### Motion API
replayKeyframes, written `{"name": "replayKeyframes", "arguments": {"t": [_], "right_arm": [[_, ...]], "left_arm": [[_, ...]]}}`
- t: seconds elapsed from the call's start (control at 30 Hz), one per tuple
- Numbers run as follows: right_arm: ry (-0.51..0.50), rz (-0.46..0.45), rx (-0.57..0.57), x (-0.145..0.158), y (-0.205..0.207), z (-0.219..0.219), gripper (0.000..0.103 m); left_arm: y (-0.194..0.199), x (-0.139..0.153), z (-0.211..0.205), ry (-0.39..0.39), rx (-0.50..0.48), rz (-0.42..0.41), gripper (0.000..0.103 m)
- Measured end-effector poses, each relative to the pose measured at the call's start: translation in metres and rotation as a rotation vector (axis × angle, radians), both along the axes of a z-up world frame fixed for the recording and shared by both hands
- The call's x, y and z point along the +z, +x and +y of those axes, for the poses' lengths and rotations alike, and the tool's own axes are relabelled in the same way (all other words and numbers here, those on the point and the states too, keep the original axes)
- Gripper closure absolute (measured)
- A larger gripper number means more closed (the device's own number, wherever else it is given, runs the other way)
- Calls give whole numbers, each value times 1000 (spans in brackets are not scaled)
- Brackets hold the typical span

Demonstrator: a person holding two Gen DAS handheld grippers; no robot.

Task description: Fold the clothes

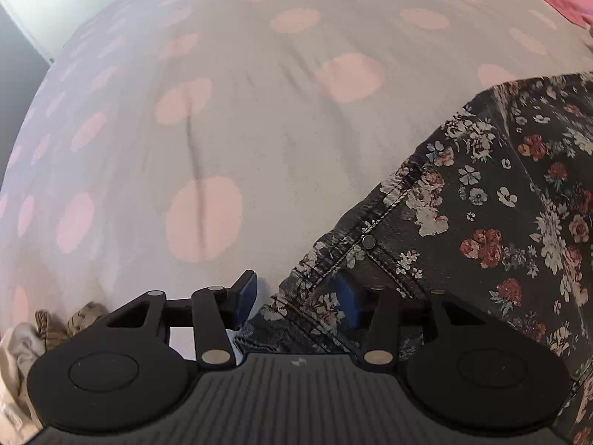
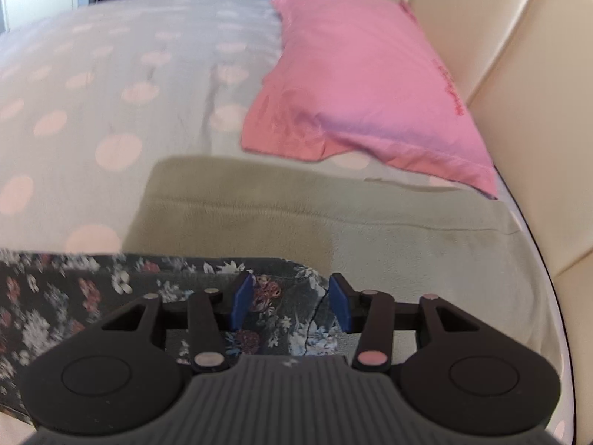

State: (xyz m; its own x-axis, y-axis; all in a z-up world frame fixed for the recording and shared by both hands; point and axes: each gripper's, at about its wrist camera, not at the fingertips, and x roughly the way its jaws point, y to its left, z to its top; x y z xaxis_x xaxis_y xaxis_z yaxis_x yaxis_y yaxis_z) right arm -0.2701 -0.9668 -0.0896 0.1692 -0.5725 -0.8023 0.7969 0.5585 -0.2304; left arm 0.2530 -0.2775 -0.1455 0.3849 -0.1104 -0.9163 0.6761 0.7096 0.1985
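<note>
Floral denim trousers [image 1: 481, 204] lie on the spotted bedspread [image 1: 259, 129], an edge between each gripper's wide-apart pads — left gripper [image 1: 296, 296], right gripper [image 2: 291, 302]. We risk pinching the bedspread too, or one corner slipping out. Only the right view shows the pink pillow [image 2: 363, 85].

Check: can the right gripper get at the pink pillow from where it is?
Probably yes. The right gripper is open over the floral garment; only flat beige cloth lies between it and the pink pillow.
</note>
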Motion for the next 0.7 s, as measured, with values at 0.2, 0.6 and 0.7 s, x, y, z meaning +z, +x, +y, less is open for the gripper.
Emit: {"name": "replayKeyframes", "arguments": {"t": [0.2,0.6,0.7], "right_arm": [[8,37,-6,-23,5,-3,64],[-171,43,-8,25,0,28,99],[-240,16,-50,57,-12,37,99]], "left_arm": [[6,-4,-3,-14,-13,19,47],[-20,11,-26,81,87,-91,92],[-27,39,-19,56,114,-131,93]]}}
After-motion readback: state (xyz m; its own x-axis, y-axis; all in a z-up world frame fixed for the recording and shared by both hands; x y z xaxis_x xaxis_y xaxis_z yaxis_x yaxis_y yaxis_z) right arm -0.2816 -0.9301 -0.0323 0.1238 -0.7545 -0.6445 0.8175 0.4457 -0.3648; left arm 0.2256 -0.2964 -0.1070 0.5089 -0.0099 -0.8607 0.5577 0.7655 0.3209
